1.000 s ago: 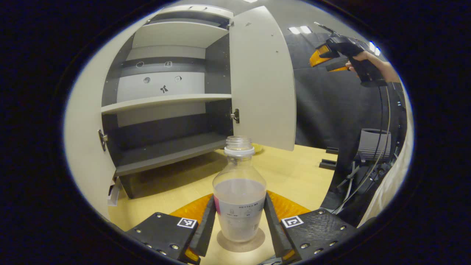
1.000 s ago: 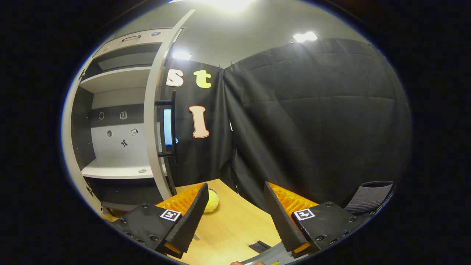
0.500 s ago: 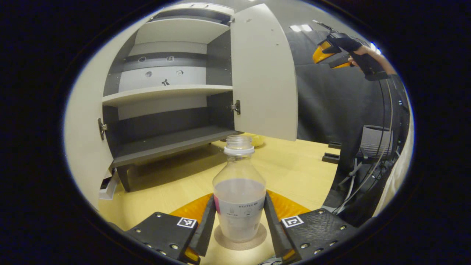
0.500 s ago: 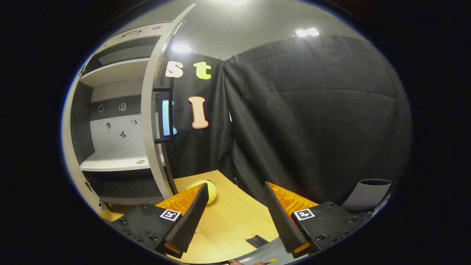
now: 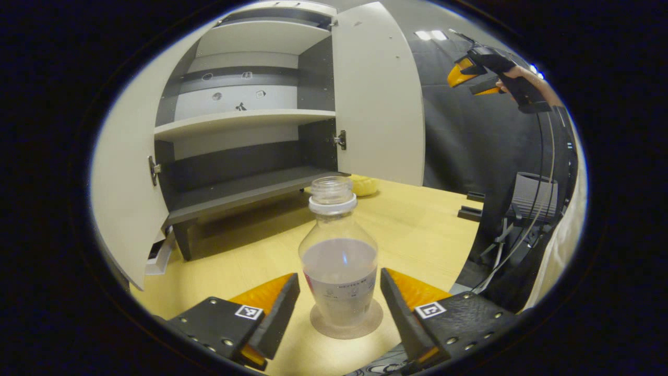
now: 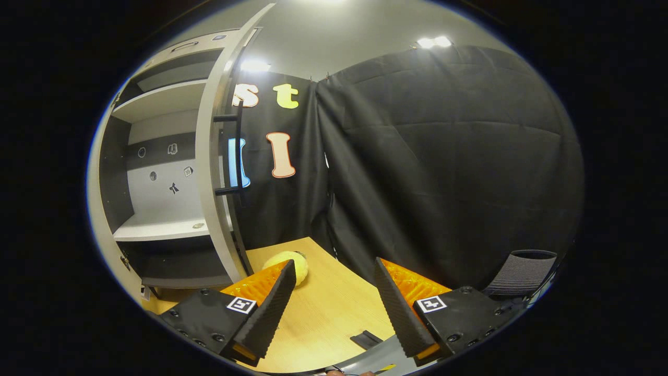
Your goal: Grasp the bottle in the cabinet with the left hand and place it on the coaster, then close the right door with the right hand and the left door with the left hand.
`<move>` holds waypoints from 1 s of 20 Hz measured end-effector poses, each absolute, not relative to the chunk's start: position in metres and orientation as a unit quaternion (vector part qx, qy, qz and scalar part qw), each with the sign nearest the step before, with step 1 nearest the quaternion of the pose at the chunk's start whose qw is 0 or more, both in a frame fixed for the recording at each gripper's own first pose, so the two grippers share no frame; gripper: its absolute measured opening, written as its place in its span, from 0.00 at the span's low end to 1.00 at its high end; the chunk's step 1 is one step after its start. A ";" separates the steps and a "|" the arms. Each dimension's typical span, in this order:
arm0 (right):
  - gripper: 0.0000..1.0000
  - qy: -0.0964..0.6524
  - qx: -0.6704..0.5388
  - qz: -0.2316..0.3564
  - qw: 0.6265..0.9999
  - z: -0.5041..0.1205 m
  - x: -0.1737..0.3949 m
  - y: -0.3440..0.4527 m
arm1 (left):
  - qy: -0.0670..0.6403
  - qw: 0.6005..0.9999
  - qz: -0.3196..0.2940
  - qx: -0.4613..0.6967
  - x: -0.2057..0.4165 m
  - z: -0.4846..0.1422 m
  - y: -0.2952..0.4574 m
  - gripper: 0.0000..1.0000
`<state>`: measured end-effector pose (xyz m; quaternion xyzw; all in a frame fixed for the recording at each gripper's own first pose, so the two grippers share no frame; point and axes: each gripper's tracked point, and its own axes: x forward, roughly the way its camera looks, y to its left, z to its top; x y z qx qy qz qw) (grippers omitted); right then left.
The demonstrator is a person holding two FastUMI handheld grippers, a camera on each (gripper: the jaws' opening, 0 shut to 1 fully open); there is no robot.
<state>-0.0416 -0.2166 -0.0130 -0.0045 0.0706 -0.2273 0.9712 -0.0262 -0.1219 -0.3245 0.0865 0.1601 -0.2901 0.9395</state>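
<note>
Bottle (image 5: 339, 271) upright on coaster (image 5: 346, 326), left gripper (image 5: 339, 308) spread clear of it, freeing right gripper (image 6: 331, 303), wide and empty, for right door (image 6: 211, 156).

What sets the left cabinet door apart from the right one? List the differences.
1. In the left gripper view, the left door sits at the picture's left edge, beside the left gripper; the right door stands past the bottle.
2. In the right gripper view, the right door shows edge-on with a dark bar handle on its outer face; no handle shows on the left door.

Shared: both are pale grey and stand open.
</note>
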 end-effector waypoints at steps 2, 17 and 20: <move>0.92 0.071 -0.006 -0.227 0.971 -0.015 -0.040 -0.217 | 0.163 0.936 -0.298 0.090 -0.033 -0.319 -0.125 1.00; 0.95 0.062 0.021 -0.229 0.971 -0.024 -0.031 -0.227 | 0.064 0.979 -0.191 0.013 -0.031 -0.106 -0.076 0.95; 0.92 0.052 0.021 -0.227 0.972 -0.018 -0.019 -0.241 | 0.027 0.991 -0.128 0.004 -0.022 -0.050 -0.055 0.95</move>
